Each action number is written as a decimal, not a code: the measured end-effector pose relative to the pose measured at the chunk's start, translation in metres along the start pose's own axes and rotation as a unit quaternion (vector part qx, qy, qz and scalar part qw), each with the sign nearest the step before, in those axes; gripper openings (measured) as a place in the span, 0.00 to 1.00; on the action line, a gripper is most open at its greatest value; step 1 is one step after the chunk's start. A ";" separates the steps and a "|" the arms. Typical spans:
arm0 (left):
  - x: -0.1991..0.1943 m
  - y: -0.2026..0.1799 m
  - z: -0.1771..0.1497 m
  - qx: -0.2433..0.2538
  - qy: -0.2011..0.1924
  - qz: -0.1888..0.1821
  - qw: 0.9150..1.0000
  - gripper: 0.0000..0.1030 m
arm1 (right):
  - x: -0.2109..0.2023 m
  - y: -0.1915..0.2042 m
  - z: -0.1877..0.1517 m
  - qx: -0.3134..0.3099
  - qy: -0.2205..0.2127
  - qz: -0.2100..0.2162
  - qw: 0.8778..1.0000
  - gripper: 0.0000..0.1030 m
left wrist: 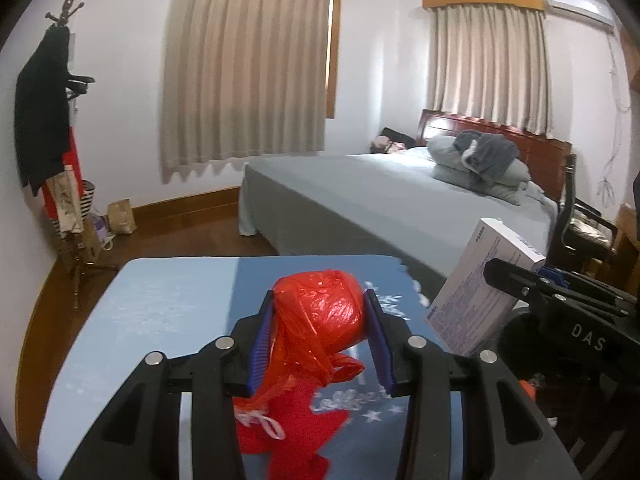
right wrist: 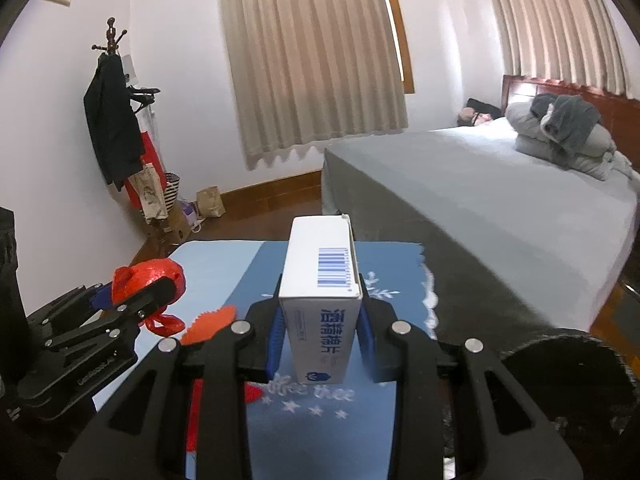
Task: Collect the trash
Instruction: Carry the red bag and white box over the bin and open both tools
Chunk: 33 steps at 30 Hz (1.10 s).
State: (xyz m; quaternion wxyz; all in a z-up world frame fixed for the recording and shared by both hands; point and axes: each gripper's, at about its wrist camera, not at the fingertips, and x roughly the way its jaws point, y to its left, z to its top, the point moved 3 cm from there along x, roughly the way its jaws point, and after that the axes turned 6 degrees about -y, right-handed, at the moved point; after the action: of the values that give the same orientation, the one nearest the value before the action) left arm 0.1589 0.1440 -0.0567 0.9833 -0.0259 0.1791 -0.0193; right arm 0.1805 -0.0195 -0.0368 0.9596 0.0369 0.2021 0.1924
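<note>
My left gripper [left wrist: 319, 312] is shut on a knotted red plastic bag [left wrist: 320, 314], held above a blue tablecloth [left wrist: 160, 312]; its loose tail hangs below the blue pads. Seen from the right wrist view, that red plastic bag [right wrist: 150, 276] sits at the left in the left gripper [right wrist: 136, 292]. My right gripper [right wrist: 320, 320] is shut on a white carton [right wrist: 320, 280] with a blue barcode and blue print, held upright above the cloth. The same white carton [left wrist: 480, 288] shows at the right of the left wrist view, in the right gripper [left wrist: 532, 280].
A bed [left wrist: 380, 200] with grey sheet and folded bedding lies beyond the table. A coat stand [left wrist: 60, 140] with clothes and bags stands by the left wall. A dark round rim [right wrist: 568, 364] shows at lower right. A chair [left wrist: 580, 224] stands beside the bed.
</note>
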 end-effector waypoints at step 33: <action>-0.005 -0.214 -0.031 0.065 0.011 -0.196 0.978 0.42 | -0.143 -0.164 -0.067 0.059 0.002 -0.184 0.981 0.29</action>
State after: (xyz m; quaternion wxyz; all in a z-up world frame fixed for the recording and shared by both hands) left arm 0.1366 -0.0712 -0.0718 0.9580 0.0038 0.1798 -0.2233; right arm 0.0906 -0.2263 -0.0690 0.9743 0.0553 0.2183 0.0008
